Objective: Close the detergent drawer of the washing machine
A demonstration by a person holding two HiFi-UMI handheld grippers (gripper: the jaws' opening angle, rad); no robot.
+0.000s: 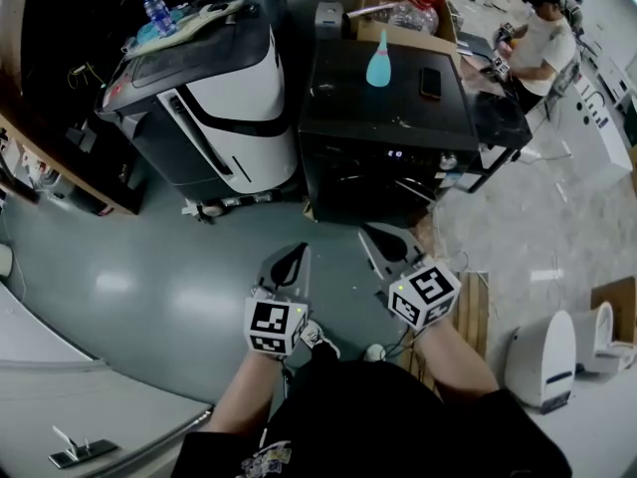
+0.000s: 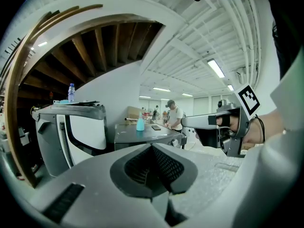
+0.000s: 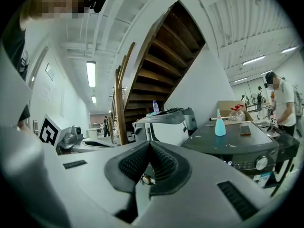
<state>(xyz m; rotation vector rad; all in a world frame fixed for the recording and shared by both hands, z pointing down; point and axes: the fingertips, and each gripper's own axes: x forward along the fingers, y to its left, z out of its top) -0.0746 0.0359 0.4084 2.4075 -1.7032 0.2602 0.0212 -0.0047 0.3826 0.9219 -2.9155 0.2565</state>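
The black washing machine (image 1: pixel 388 118) stands ahead of me, with a blue bottle (image 1: pixel 379 63) and a phone (image 1: pixel 430 83) on its lid. Its front panel shows a lit display (image 1: pixel 395 153) and a knob (image 3: pixel 260 163). I cannot make out the detergent drawer in any view. My left gripper (image 1: pixel 295 255) and right gripper (image 1: pixel 383 235) hover side by side over the floor, short of the machine's front, touching nothing. Both are shut and empty, as the left gripper view (image 2: pixel 152 148) and right gripper view (image 3: pixel 149 146) show.
A white and black appliance (image 1: pixel 209 98) with a water bottle (image 1: pixel 157 10) on top stands left of the washer, beside a wooden staircase (image 3: pixel 156 56). A cardboard box (image 1: pixel 403 8) sits behind. A person (image 1: pixel 542 38) works at the far right. White units (image 1: pixel 557 357) stand at my lower right.
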